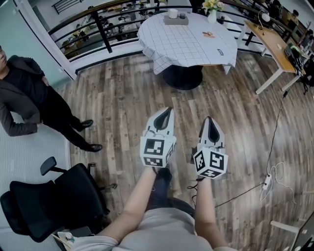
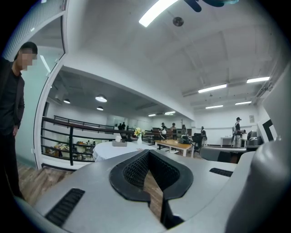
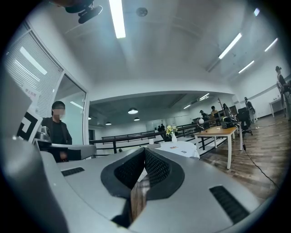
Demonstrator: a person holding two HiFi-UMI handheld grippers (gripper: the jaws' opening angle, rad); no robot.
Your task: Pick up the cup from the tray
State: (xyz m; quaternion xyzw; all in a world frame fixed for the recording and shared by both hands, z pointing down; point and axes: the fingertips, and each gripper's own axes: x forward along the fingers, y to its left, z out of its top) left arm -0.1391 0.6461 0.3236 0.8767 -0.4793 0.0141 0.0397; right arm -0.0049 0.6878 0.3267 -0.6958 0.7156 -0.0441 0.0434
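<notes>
A white cup [image 1: 172,13] stands on a grey tray [image 1: 175,21] at the far side of a round table [image 1: 186,44] with a white checked cloth. Both grippers are held level over the wooden floor, well short of the table, pointing toward it. My left gripper [image 1: 168,112] is shut with nothing in it, and my right gripper [image 1: 209,120] is shut and empty too. In the left gripper view the cup [image 2: 118,138] and tray [image 2: 119,144] show small and far beyond the closed jaws. The right gripper view has the cup [image 3: 151,141] far off as well.
A vase of flowers [image 1: 212,13] and small items sit on the table. A person in dark clothes [image 1: 29,98] stands at the left, with a black office chair [image 1: 49,201] near me. A wooden desk [image 1: 270,44] and a floor cable with power strip [image 1: 267,184] lie to the right; a railing [image 1: 98,29] runs behind.
</notes>
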